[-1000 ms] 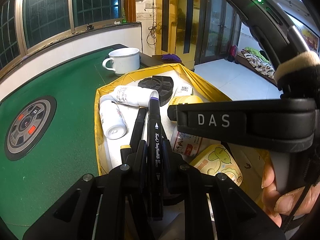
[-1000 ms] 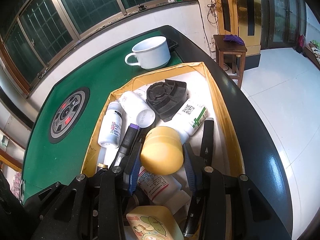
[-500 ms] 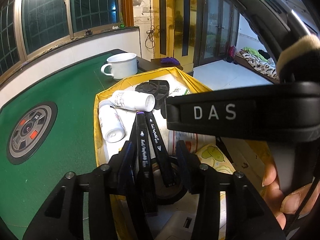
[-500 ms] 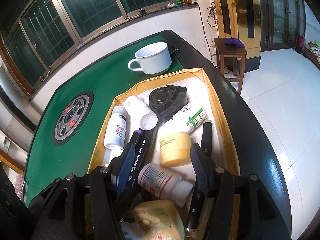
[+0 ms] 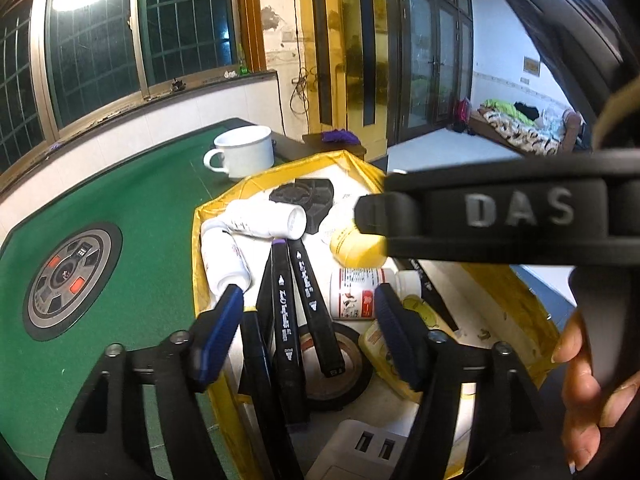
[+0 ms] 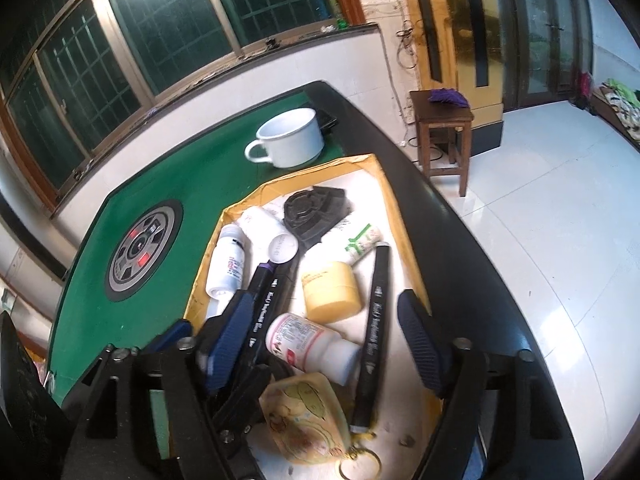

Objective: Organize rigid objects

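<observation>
Only the left view shows a tape roll; black markers lie loose between the spread left hand-held gripper, whose jaws have just been opening. The right hand-held gripper, likewise just opening, stands spread around a pill bottle.

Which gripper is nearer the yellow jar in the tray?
Right. The right gripper stands open just short of the yellow jar; the left gripper is open over the black markers, farther off.

Home, a living or games room. Green-felt mahjong table with a control dial at its centre, white enamel mug near its far edge. Barred windows, wooden stool, tiled floor, a bed with bedding past the doors.
</observation>
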Action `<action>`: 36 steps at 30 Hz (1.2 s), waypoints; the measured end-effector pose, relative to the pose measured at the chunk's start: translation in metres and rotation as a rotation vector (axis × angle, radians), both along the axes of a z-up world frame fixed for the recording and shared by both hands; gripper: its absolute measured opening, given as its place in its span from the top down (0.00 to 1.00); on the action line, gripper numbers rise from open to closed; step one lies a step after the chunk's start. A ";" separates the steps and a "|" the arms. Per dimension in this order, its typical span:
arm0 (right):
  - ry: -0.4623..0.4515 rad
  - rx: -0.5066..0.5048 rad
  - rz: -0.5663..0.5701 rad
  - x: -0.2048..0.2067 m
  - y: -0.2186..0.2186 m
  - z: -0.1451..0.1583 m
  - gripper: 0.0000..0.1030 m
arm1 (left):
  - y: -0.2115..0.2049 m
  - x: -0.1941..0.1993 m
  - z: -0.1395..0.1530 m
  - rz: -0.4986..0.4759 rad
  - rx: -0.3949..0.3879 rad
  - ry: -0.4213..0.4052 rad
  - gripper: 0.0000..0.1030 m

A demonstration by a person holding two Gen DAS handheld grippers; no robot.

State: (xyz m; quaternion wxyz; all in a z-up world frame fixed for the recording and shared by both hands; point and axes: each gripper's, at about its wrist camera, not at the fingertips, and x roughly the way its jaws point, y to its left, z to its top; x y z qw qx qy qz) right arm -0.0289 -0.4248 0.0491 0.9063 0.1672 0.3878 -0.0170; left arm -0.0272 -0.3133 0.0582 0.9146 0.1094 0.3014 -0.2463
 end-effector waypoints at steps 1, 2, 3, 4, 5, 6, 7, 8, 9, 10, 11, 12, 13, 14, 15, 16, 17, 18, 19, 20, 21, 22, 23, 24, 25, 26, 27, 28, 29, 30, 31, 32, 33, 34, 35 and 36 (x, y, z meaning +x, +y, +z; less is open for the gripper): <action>-0.008 -0.003 -0.016 -0.005 -0.002 0.001 0.29 | 0.002 0.000 0.002 0.006 -0.008 -0.006 0.31; -0.013 -0.008 -0.028 -0.009 -0.004 0.003 0.29 | 0.005 -0.001 0.004 0.013 -0.019 -0.012 0.30; -0.018 -0.016 -0.039 -0.013 -0.005 0.004 0.28 | 0.008 -0.002 0.005 0.017 -0.029 -0.014 0.25; -0.022 -0.028 -0.052 -0.018 -0.007 0.005 0.27 | 0.012 -0.003 0.006 0.027 -0.036 -0.012 0.20; -0.026 -0.046 -0.066 -0.024 -0.008 0.006 0.26 | 0.016 -0.005 0.006 0.037 -0.043 -0.012 0.20; -0.032 -0.072 -0.085 -0.031 -0.009 0.007 0.25 | 0.021 -0.008 0.006 0.048 -0.050 -0.013 0.20; -0.042 -0.099 -0.101 -0.038 -0.011 0.008 0.25 | 0.025 -0.010 0.006 0.056 -0.055 -0.014 0.20; -0.055 -0.118 -0.110 -0.043 -0.011 0.009 0.25 | 0.030 -0.014 0.006 0.063 -0.063 -0.017 0.20; -0.073 -0.135 -0.118 -0.051 -0.011 0.009 0.24 | 0.036 -0.017 0.008 0.067 -0.072 -0.016 0.20; -0.090 -0.148 -0.128 -0.058 -0.012 0.009 0.24 | 0.041 -0.020 0.009 0.070 -0.075 -0.015 0.20; -0.102 -0.155 -0.136 -0.062 -0.011 0.009 0.24 | 0.045 -0.024 0.010 0.074 -0.071 -0.019 0.20; -0.115 -0.158 -0.142 -0.067 -0.012 0.009 0.24 | 0.050 -0.029 0.012 0.082 -0.055 -0.031 0.20; -0.133 -0.157 -0.149 -0.074 -0.012 0.008 0.24 | 0.054 -0.033 0.014 0.091 -0.041 -0.042 0.20; -0.144 -0.160 -0.151 -0.078 -0.011 0.007 0.24 | 0.058 -0.038 0.015 0.103 -0.022 -0.054 0.20; -0.155 -0.168 -0.153 -0.081 -0.009 0.007 0.24 | 0.062 -0.042 0.015 0.120 -0.002 -0.065 0.20; -0.165 -0.183 -0.152 -0.084 -0.004 0.006 0.24 | 0.066 -0.045 0.016 0.132 0.012 -0.071 0.20; -0.168 -0.197 -0.149 -0.086 -0.001 0.004 0.24 | 0.069 -0.048 0.016 0.135 0.027 -0.070 0.20; -0.169 -0.209 -0.144 -0.088 0.004 0.003 0.24 | 0.071 -0.051 0.015 0.124 0.037 -0.060 0.20; -0.168 -0.215 -0.137 -0.089 0.008 0.001 0.24 | 0.073 -0.054 0.014 0.109 0.043 -0.046 0.20; -0.170 -0.218 -0.126 -0.092 0.014 -0.002 0.24 | 0.074 -0.056 0.013 0.098 0.052 -0.031 0.20; -0.175 -0.220 -0.116 -0.094 0.019 -0.004 0.24 | 0.075 -0.059 0.013 0.103 0.064 -0.018 0.20; -0.182 -0.226 -0.106 -0.096 0.024 -0.006 0.24 | 0.076 -0.060 0.011 0.112 0.079 -0.012 0.20; -0.185 -0.235 -0.095 -0.097 0.030 -0.008 0.24 | 0.075 -0.062 0.011 0.122 0.102 -0.010 0.20; -0.186 -0.240 -0.086 -0.097 0.034 -0.009 0.24 | 0.075 -0.064 0.011 0.124 0.119 -0.018 0.20; -0.182 -0.239 -0.072 -0.097 0.038 -0.011 0.24 | 0.077 -0.066 0.011 0.126 0.127 -0.029 0.20; -0.182 -0.235 -0.065 -0.098 0.039 -0.012 0.24 | 0.078 -0.067 0.011 0.128 0.130 -0.040 0.20; -0.184 -0.227 -0.062 -0.099 0.040 -0.013 0.24 | 0.079 -0.069 0.011 0.124 0.131 -0.047 0.20; -0.185 -0.223 -0.062 -0.101 0.040 -0.015 0.24 | 0.080 -0.071 0.011 0.131 0.129 -0.063 0.20; -0.188 -0.219 -0.060 -0.101 0.040 -0.016 0.24 | 0.083 -0.073 0.011 0.147 0.130 -0.076 0.20; -0.188 -0.219 -0.056 -0.102 0.041 -0.016 0.24 | 0.084 -0.074 0.011 0.163 0.133 -0.090 0.20; -0.188 -0.224 -0.054 -0.103 0.043 -0.016 0.24 | 0.085 -0.075 0.010 0.166 0.135 -0.100 0.20; -0.191 -0.230 -0.055 -0.104 0.044 -0.016 0.24 | 0.085 -0.075 0.010 0.169 0.138 -0.106 0.20; -0.195 -0.234 -0.055 -0.104 0.044 -0.016 0.24 | 0.086 -0.074 0.010 0.175 0.142 -0.113 0.20; -0.199 -0.235 -0.054 -0.106 0.045 -0.015 0.24 | 0.086 -0.074 0.009 0.180 0.146 -0.116 0.20; -0.204 -0.232 -0.051 -0.107 0.047 -0.015 0.24 | 0.086 -0.073 0.008 0.181 0.148 -0.114 0.20; -0.207 -0.229 -0.049 -0.108 0.047 -0.014 0.24 | 0.086 -0.072 0.006 0.179 0.150 -0.108 0.20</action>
